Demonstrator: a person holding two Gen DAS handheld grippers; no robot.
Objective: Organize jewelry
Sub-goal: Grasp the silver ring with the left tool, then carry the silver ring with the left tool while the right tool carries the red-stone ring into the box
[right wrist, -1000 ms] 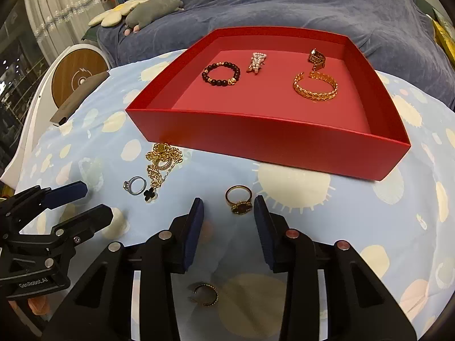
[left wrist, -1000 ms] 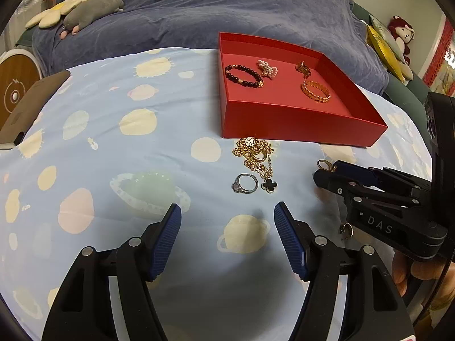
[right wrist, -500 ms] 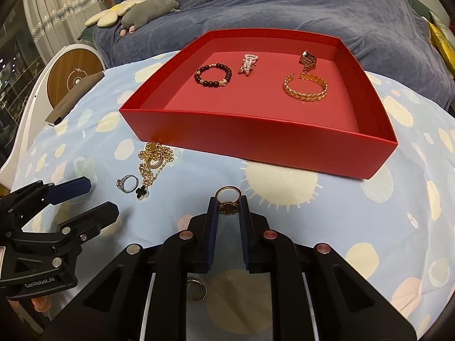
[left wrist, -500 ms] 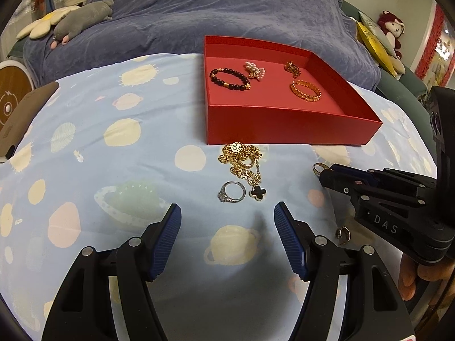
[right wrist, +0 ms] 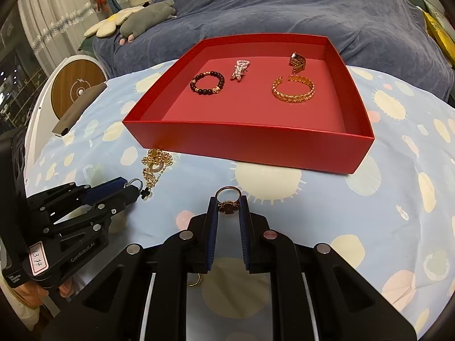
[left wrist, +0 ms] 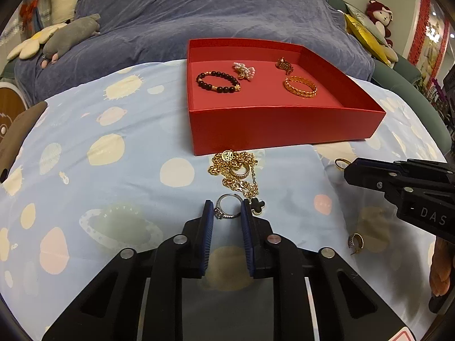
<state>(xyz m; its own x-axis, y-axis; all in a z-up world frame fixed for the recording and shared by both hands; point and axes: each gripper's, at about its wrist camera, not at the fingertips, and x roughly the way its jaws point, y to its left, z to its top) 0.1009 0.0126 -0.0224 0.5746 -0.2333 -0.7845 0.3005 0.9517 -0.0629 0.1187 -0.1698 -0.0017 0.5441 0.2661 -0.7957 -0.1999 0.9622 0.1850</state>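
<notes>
My left gripper point(left wrist: 227, 209) rests low on the spotted blue cloth, its jaws closing with a silver ring point(left wrist: 227, 207) between the pads, which touch both its sides. My right gripper point(right wrist: 229, 207) is shut on a gold ring with a dark face point(right wrist: 228, 205); it also shows at the right of the left wrist view, right gripper point(left wrist: 345, 168). A heap of gold chain point(left wrist: 234, 167) with a black clover pendant point(left wrist: 257, 206) lies just beyond the silver ring. The red box point(right wrist: 250, 142) behind holds a bead bracelet point(right wrist: 207, 83), a pearl piece point(right wrist: 240, 69), a gold bangle point(right wrist: 293, 92) and a gold clip point(right wrist: 297, 61).
A small hoop earring point(left wrist: 355, 241) lies on the cloth near the right gripper. A brown flat case point(right wrist: 79, 108) sits at the cloth's left edge by a round wooden disc point(right wrist: 76, 91). A blue blanket point(left wrist: 213, 14) and plush toys lie behind the box.
The left gripper has come forward and down to the silver ring and its jaws have narrowed around it. The right gripper closed on the gold ring and has kept still since.
</notes>
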